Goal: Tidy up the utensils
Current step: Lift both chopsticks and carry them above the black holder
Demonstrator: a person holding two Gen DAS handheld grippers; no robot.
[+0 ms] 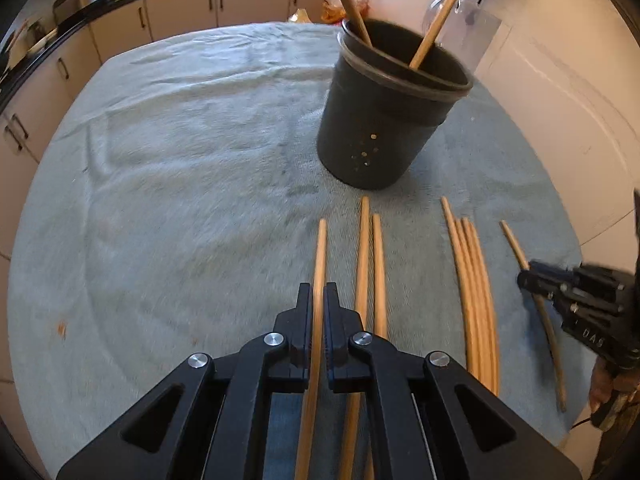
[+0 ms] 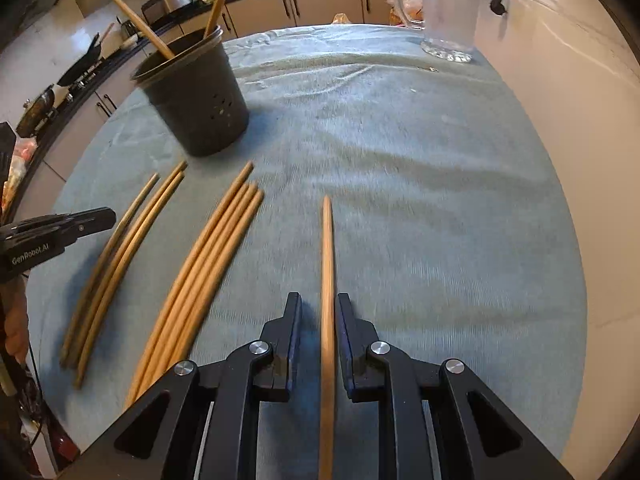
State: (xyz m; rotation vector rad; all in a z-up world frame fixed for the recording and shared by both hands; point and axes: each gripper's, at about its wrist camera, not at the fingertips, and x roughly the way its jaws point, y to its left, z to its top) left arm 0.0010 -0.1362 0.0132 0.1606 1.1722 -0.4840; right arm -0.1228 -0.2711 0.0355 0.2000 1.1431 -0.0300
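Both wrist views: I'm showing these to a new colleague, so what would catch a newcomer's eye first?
Probably the dark round plastic utensil holder standing on the pale green towel, with two wooden chopsticks leaning inside. Next, the rows of tan wooden chopsticks lying in front of it. Each gripper straddles one: the left gripper nearly closed around the leftmost stick, the right gripper wider around the lone rightmost one.

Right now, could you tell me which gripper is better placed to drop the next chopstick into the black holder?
Left. The left gripper already closely straddles a chopstick, with the holder just ahead; the right gripper's jaws stand wider, farther away.
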